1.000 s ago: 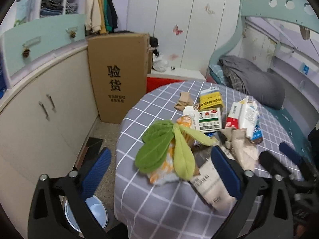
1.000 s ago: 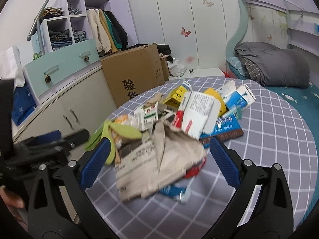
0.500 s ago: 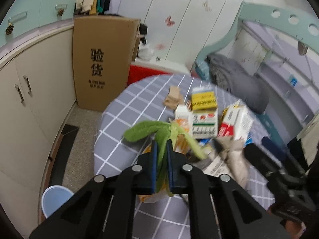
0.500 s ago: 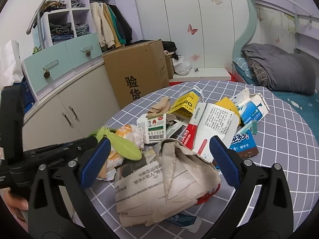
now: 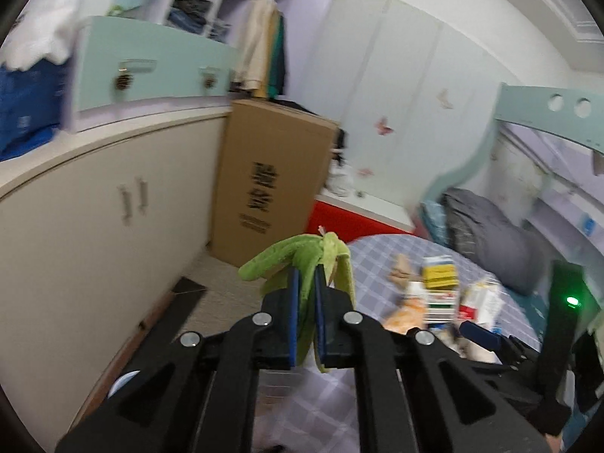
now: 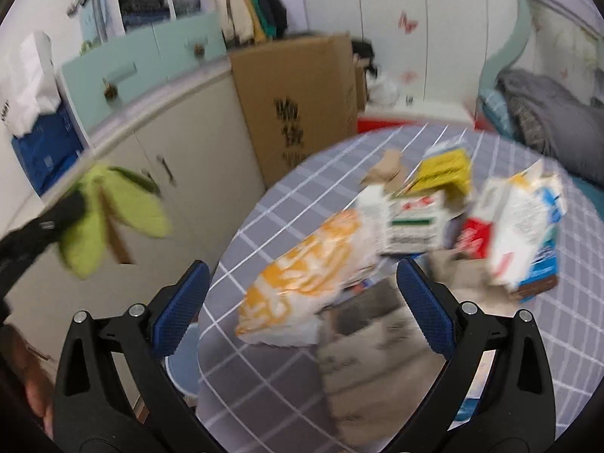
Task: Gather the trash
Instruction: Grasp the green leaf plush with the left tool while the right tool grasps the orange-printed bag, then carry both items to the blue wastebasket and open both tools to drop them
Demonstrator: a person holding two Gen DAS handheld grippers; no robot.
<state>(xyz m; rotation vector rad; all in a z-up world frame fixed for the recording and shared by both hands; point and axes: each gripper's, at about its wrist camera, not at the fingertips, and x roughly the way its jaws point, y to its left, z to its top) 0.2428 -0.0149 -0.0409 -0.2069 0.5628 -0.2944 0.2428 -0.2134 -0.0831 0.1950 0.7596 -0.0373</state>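
Left wrist view is showing the left gripper (image 5: 304, 304) gripping green leaves (image 5: 298, 255) in the air beside the table (image 6: 264, 211), while the open right gripper (image 6: 302, 298) is hovering over much remaining trash (image 6: 411, 222).

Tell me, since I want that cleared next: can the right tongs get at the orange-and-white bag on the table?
Probably yes. The right tongs are open and the orange-and-white bag lies just ahead between the fingers, with nothing on top of it.

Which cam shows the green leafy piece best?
Left wrist: the green leafy piece sits centered and fairly sharp, clamped in the left gripper. Right wrist shows it at the left edge, motion-blurred, off the table.
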